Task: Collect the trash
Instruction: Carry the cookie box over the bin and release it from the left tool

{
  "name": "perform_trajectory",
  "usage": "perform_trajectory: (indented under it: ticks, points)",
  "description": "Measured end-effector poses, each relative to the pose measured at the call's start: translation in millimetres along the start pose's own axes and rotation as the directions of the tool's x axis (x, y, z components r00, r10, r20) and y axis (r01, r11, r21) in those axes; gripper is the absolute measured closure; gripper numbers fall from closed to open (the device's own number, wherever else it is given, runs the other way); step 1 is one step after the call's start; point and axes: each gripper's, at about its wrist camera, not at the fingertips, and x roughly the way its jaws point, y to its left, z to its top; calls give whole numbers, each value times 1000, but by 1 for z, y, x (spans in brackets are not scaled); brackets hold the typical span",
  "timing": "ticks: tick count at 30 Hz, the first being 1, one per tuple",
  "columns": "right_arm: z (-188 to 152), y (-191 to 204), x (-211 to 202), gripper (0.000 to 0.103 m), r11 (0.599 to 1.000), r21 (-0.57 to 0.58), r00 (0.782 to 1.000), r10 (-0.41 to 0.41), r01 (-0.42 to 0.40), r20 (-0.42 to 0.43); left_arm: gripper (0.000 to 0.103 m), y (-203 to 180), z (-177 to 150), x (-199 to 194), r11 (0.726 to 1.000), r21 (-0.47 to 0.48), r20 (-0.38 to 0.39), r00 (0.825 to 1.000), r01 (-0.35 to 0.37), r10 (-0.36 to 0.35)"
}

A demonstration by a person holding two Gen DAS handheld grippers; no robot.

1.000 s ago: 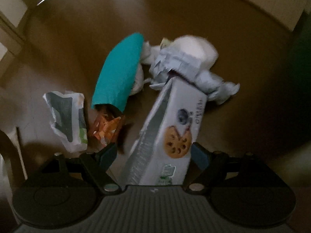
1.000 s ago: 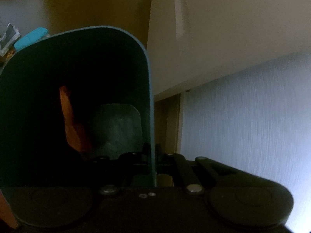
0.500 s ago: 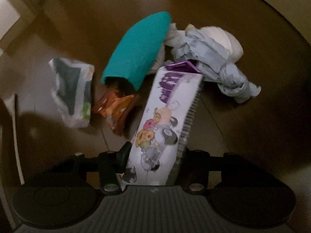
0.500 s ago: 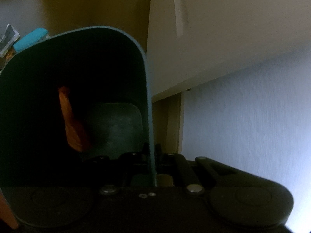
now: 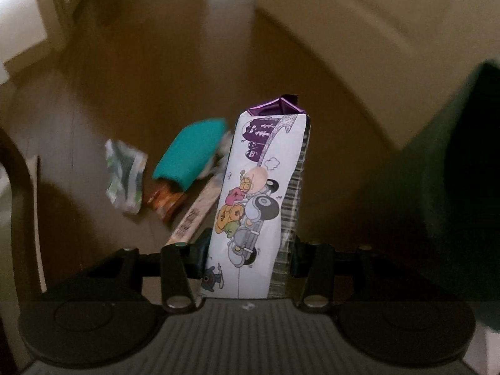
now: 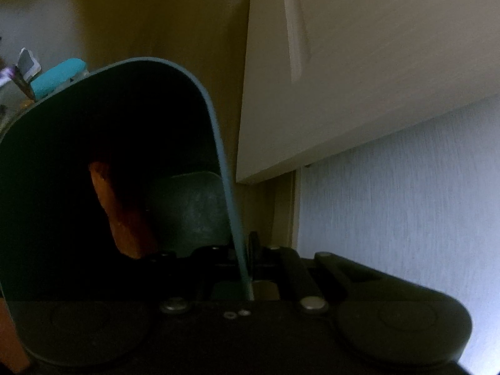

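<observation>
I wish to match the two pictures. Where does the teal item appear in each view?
Left wrist: the teal item is centre-left, just left of the cartoon carton.
Right wrist: it is at the upper left, beyond the dark green bin.
Shared landmark: that bin, at the right edge of the left wrist view, and filling the left half of the right wrist view.

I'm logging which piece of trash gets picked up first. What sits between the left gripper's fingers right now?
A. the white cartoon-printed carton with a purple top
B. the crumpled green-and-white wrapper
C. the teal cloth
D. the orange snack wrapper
A: in the left wrist view the left gripper is shut on the white cartoon-printed carton with a purple top, while the other trash lies on the floor.
</observation>
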Motion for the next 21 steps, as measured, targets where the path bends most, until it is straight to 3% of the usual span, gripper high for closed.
perform_trajectory:
  ticks: [5,9,12,15,21]
  points:
    - [-6,1,-5,98,1000,0,1000,9,-9,11,58,-47,17,-91,996,90,164,986,22,-37]
    - [-5,0,-7,98,1000,10,1000,19,-19,13,58,-93,29,-129,979,187,186,976,77,-112]
    - [-6,0,-9,98,1000,11,999,29,-29,15,58,-129,32,-126,960,258,140,979,112,-151]
    - [-9,0,-10,98,1000,3,999,28,-28,19,58,-167,27,-102,935,347,90,990,74,-112]
    - [-12,-1,-9,99,1000,1,1000,21,-21,12,58,-211,25,-44,910,397,-56,993,120,-106]
